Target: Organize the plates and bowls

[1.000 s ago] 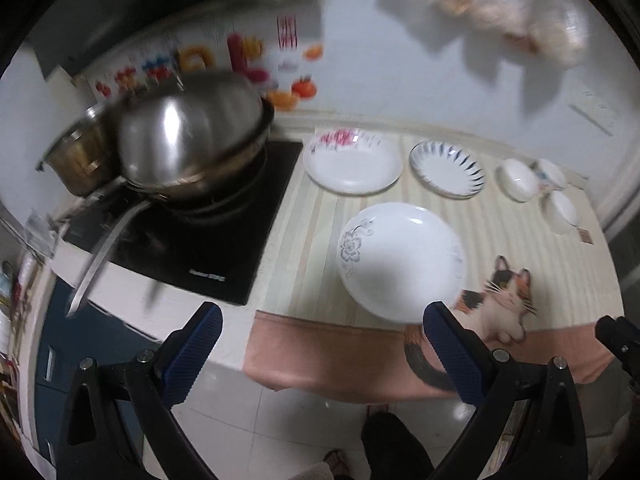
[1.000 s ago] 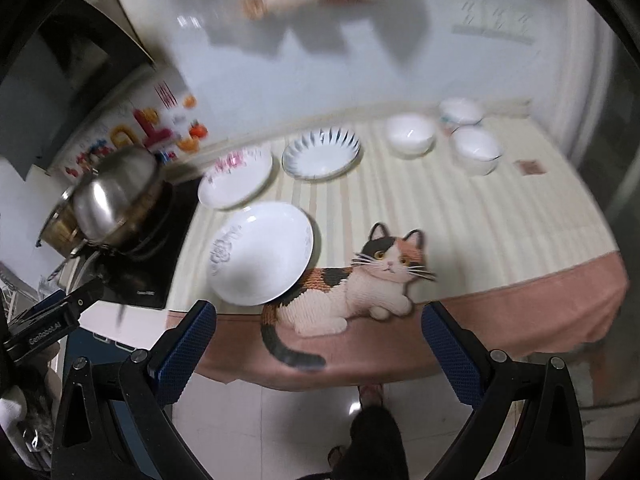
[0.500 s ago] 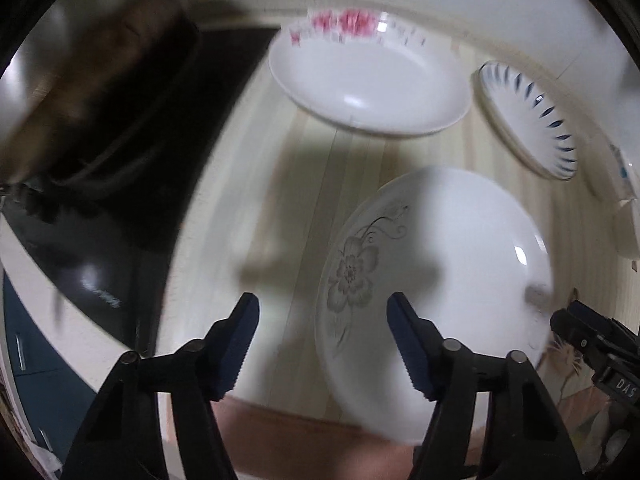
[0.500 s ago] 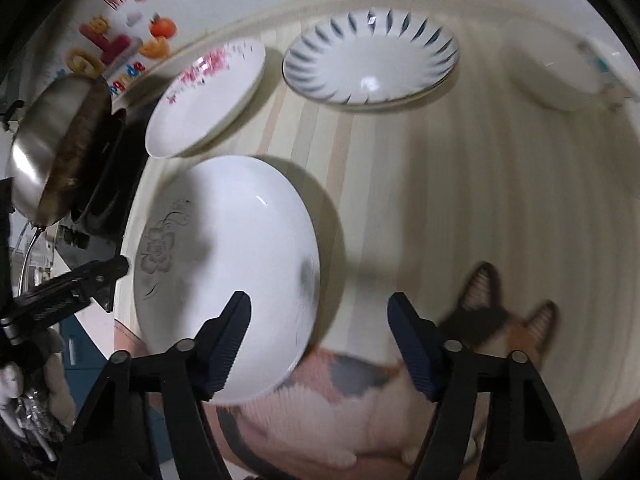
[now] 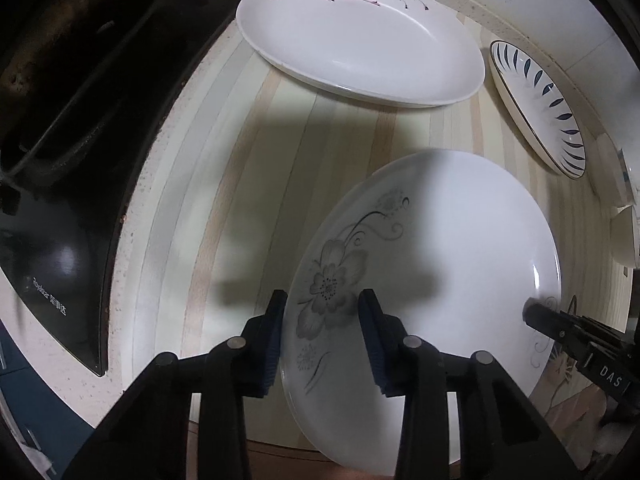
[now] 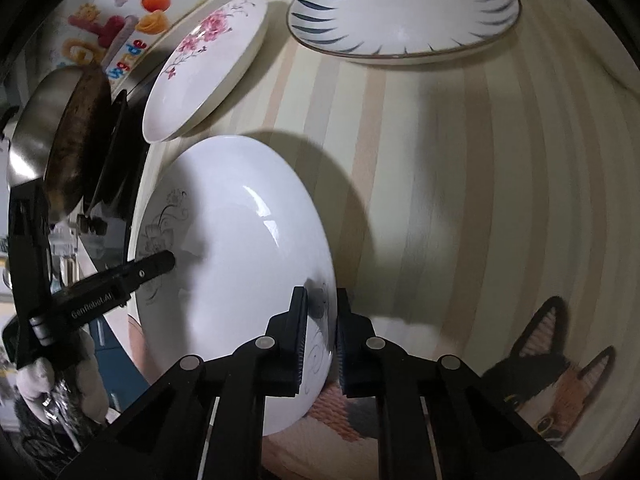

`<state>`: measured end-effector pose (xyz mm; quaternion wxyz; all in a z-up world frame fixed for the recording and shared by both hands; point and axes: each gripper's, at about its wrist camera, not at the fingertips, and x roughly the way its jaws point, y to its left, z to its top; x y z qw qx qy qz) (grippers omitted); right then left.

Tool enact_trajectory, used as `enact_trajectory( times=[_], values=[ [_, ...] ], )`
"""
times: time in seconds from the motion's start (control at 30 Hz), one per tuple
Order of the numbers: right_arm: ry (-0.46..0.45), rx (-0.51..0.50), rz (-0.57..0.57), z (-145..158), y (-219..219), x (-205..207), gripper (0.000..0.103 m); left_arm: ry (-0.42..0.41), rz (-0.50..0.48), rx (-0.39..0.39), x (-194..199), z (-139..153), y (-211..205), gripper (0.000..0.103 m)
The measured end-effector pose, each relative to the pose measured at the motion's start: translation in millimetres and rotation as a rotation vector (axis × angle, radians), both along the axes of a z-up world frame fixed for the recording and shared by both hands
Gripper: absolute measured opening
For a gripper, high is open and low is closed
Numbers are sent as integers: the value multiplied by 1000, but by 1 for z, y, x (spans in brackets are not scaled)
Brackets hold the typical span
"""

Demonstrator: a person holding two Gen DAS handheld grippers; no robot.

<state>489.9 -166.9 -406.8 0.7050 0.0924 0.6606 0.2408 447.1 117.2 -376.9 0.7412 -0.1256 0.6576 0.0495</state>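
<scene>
A white plate with a grey flower print (image 5: 440, 260) (image 6: 240, 260) lies on the striped cloth (image 5: 240, 200). My left gripper (image 5: 322, 320) points straight down over the plate's left rim. Its jaws are closing, one finger outside the rim and one over the flower, and the pads do not clamp the rim. My right gripper (image 6: 322, 316) is at the opposite edge, shut on the rim. Its dark tip (image 5: 560, 328) also shows in the left wrist view. A rose-patterned plate (image 5: 360, 40) (image 6: 200, 72) and a blue-petal plate (image 5: 536, 104) (image 6: 400, 12) rest behind.
A black induction hob (image 5: 60, 240) with a steel pan (image 6: 68, 140) sits to the left of the plates. White bowls (image 5: 612, 176) stand at the far right. A cat picture (image 6: 552, 368) is printed on the cloth near the front edge.
Both grippers came down from above the counter to the flower plate and narrowed from wide open. The right one has closed onto the plate's rim.
</scene>
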Motion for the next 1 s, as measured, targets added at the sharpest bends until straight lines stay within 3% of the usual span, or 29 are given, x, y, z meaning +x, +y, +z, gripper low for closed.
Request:
enact_trajectory(
  times=[0.2, 0.53, 1.0],
  values=[
    [-4, 22, 1, 10, -15, -6, 14, -19, -38, 15, 0, 17, -20, 34],
    [-20, 10, -75, 29, -80, -13, 14, -46, -145, -8, -4, 45, -78, 34],
    [17, -19, -215, 12, -172, -36, 15, -8, -279, -24, -14, 26, -135, 34]
  ],
)
